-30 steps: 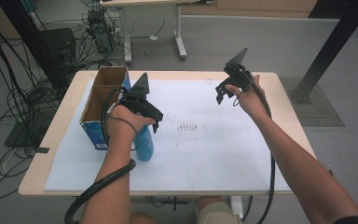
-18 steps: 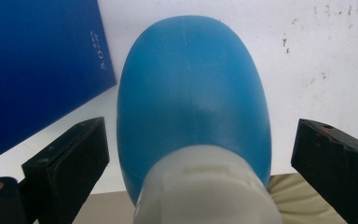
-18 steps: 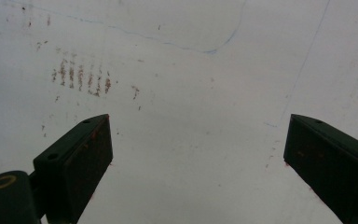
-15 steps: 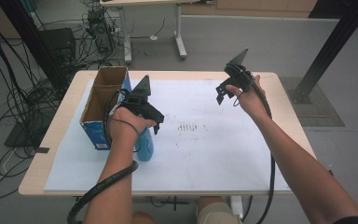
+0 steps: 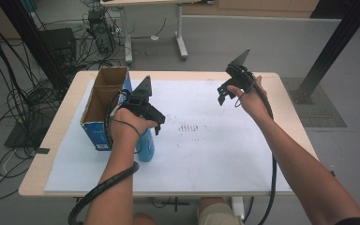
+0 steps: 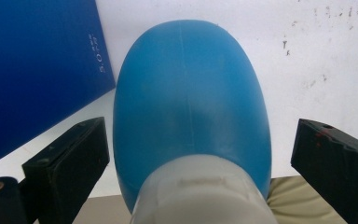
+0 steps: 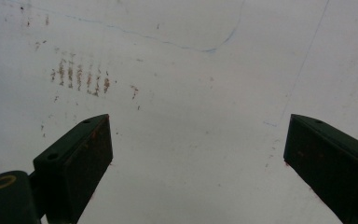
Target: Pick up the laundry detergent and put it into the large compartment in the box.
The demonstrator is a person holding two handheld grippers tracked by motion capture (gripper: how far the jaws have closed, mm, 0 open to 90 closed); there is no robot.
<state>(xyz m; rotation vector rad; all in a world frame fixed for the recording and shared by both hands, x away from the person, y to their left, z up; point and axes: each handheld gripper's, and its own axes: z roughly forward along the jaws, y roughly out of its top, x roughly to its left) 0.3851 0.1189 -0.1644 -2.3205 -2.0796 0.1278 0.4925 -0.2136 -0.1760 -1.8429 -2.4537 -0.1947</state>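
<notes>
A blue bottle [image 5: 146, 146] with a white neck stands on the white sheet [image 5: 215, 154], right beside a blue cardboard box [image 5: 104, 101]. My left gripper [image 5: 153, 128] hovers just over it, pointing down. In the left gripper view the bottle [image 6: 191, 102] sits between the two jaws, with a gap on each side, so the gripper [image 6: 198, 144] is open. My right gripper [image 5: 223, 95] is held in the air over the far right of the sheet. It is open [image 7: 196, 144] with nothing between its jaws.
The box has an open top, and its blue side [image 6: 32, 70] is close on the left of the bottle. A patch of small brown marks [image 5: 187, 127] [image 7: 79, 77] lies mid-sheet. The wooden table edge [image 5: 51, 140] borders the sheet. Cables and desk legs lie beyond.
</notes>
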